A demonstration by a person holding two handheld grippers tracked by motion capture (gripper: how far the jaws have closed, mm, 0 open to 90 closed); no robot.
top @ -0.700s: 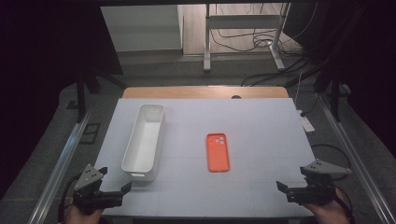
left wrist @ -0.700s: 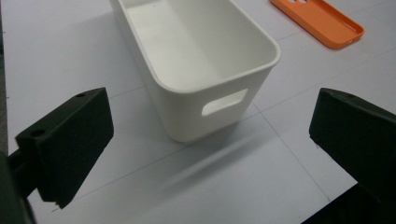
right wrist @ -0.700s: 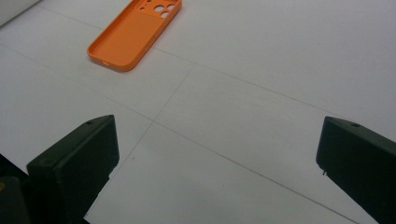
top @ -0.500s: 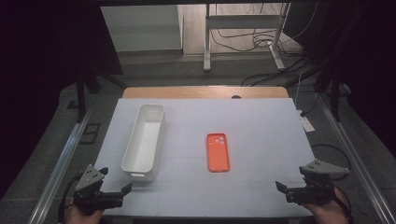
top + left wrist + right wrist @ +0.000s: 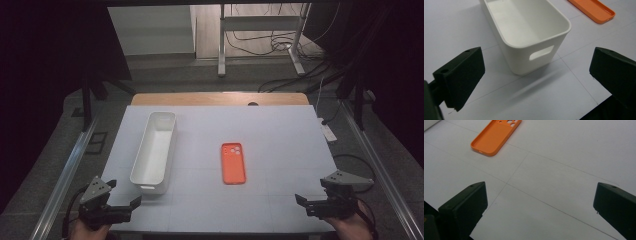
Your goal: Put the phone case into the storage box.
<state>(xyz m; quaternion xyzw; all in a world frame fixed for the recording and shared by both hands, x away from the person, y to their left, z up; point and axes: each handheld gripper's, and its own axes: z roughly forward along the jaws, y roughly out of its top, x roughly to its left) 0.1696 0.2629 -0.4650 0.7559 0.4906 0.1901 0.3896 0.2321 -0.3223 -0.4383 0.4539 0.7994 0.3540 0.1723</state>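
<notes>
A long white bin (image 5: pixel 154 150) lies on the left half of the white table mat (image 5: pixel 270 135). An orange phone case (image 5: pixel 233 163) lies flat, inside up, near the middle. My left gripper (image 5: pixel 127 206) is at the front left corner, open and holding nothing, just short of the bin's near end. In the left gripper view its jaws stand wide apart (image 5: pixel 536 77), facing the bin's end wall with the handle slot (image 5: pixel 541 52); the case (image 5: pixel 594 10) is at top right. My right gripper (image 5: pixel 306 204) is open at the front right. Its view (image 5: pixel 540 207) shows bare mat, with the case (image 5: pixel 496 136) far left.
A strip of wooden tabletop (image 5: pixel 220 98) shows behind the mat. Metal rails (image 5: pixel 65 180) run along both sides of the table. A white power strip (image 5: pixel 329 132) lies off the right edge. Cables and a desk frame (image 5: pixel 260 45) stand on the floor behind.
</notes>
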